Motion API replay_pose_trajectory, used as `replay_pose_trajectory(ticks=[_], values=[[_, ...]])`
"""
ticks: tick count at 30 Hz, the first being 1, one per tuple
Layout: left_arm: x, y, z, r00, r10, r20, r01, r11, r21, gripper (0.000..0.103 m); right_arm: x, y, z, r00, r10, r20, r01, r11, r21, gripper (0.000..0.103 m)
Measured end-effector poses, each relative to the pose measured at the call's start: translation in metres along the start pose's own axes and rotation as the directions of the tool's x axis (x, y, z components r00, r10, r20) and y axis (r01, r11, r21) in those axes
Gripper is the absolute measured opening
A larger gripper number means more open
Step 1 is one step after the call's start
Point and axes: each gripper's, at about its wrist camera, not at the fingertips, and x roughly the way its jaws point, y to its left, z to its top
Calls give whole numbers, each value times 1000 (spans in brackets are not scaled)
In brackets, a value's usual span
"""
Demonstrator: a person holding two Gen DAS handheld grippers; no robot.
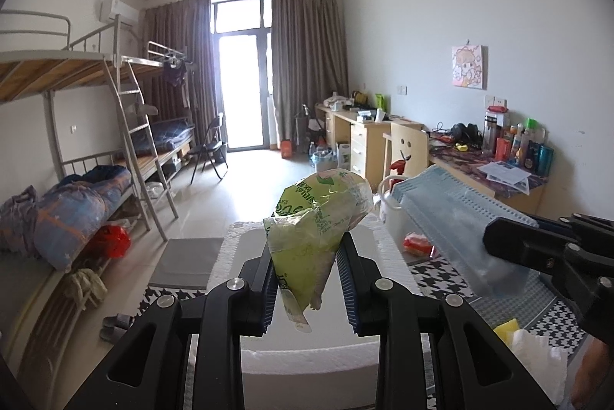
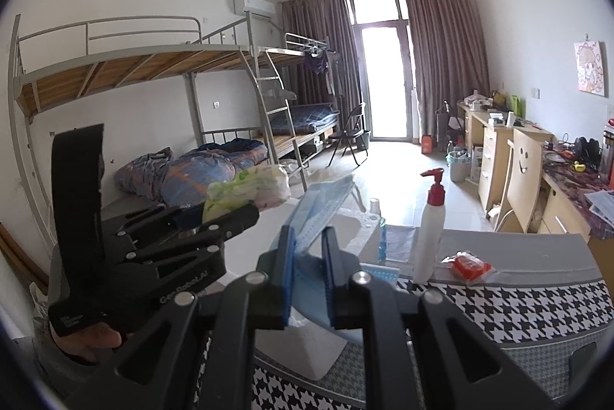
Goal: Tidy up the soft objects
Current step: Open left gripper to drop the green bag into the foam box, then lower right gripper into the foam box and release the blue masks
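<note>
Pinching a green crinkly pack (image 1: 307, 237) between the two pads of the left gripper (image 1: 309, 279), with the pack sticking up above the fingers and its thin end hanging down between them. Held up in the air over a white foam box (image 1: 245, 245). Seen from the other side too, same green pack (image 2: 249, 185) poking out past the left gripper (image 2: 215, 218), with a hand (image 2: 88, 337) wrapped round the handle below.

Pinching a blue stack of face masks (image 2: 322, 202) in the right gripper (image 2: 309, 275), pads pressed tight on the lower end, the rest of the stack tipping up and away. Same blue masks (image 1: 456, 214) reaching across from the right gripper (image 1: 510, 241) in the left view, just beside the green pack but not touching it.

Lower down, a checked black-and-white cloth (image 2: 499, 310) with a red small packet (image 2: 468, 266) lying on the grey part. Standing upright near it, a white pump bottle (image 2: 429, 233) with a red top. Down at the right edge, a yellow sponge (image 1: 506, 327) and a white crumpled tissue (image 1: 537, 360).

Farther off, a grey bunk bed (image 2: 153, 64) with a rolled blue blanket (image 2: 199, 168) on the bottom. Along the other wall, wooden desks (image 1: 364, 133) full of bottles and clutter. At the far end, brown curtains (image 1: 307, 64) beside a bright glass door (image 1: 241, 87).
</note>
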Motion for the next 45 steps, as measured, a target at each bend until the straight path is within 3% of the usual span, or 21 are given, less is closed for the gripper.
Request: replay_pose_trajectory(ticks=[8,10,12,14,18,45], values=[[18,5,-1,999,-13,-43,13,1000,-7,34,11,-2,1,1000,-14,-20,14,1000,0,17],[23,6,-3,997,-30,-64,29,999,-15,46,12,1,1,1000,-17,-25,17,1000,4,17],[22,10,-6,998,-34,-61,32,999,-22,69,15,2,1,999,-21,-31,21,1000,3,17],[20,12,-7,999,-10,-46,9,1000,-22,84,16,2,1,999,-25,-34,25,1000,5,17],[13,21,-7,1000,21,-22,-22,999,-42,97,19,3,2,999,-30,-41,30,1000,10,17],[-14,54,-12,992,127,21,-125,989,-74,102,45,21,9,998,16,-61,-17,1000,-26,17]])
